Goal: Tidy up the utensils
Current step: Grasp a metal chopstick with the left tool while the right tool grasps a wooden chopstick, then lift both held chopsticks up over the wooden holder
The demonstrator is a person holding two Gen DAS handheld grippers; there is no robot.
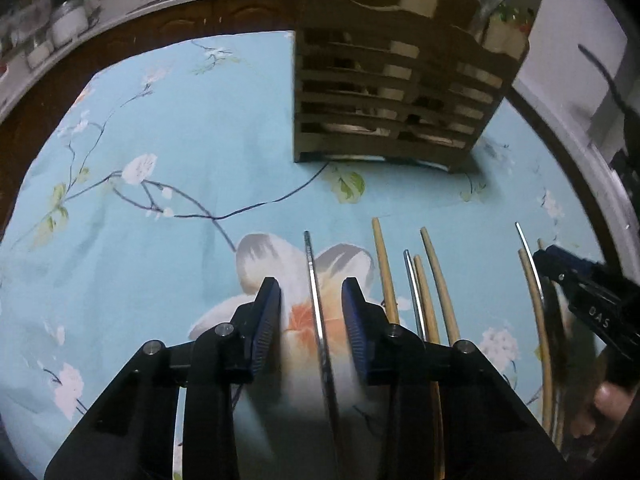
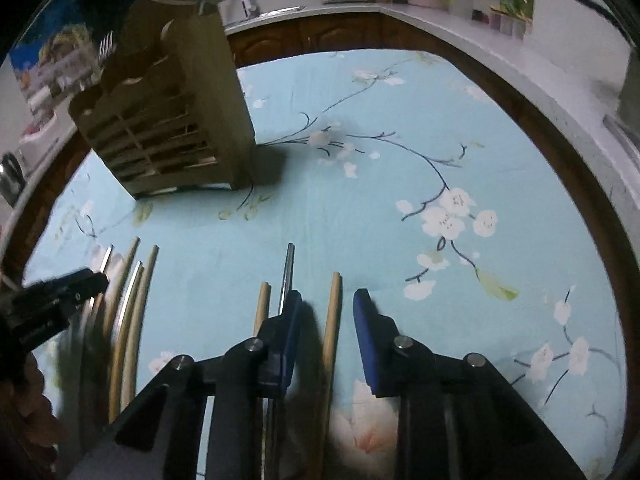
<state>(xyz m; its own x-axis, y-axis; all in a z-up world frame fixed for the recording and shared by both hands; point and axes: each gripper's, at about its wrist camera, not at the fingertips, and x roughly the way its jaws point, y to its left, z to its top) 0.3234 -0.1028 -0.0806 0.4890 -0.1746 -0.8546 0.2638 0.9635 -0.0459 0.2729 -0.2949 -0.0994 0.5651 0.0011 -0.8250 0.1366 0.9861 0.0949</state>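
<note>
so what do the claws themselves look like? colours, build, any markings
Both alike: left claw and right claw have black angular linkage arms with round silver pivot pins and blue fingers with ribbed pads. Seen from the left wrist view, the right claw's black body carries white lettering, roughly "DAS". No cables or sleeves visible.

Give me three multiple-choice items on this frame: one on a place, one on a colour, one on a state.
1. Where does the wooden organizer stand?
A. on the cloth beyond the chopsticks
B. on the counter
C. between the two grippers

2. What is the tablecloth's ground colour?
A. red
B. light blue
C. plain white

3. What lies between the fingers of the left gripper?
A. a fork
B. nothing
C. a metal chopstick, not clamped

Answers: 1 A, it stands on the cloth past the sticks' far ends. 2 B, blue with white blossoms. 3 C, a gap shows on either side of the stick.
</note>
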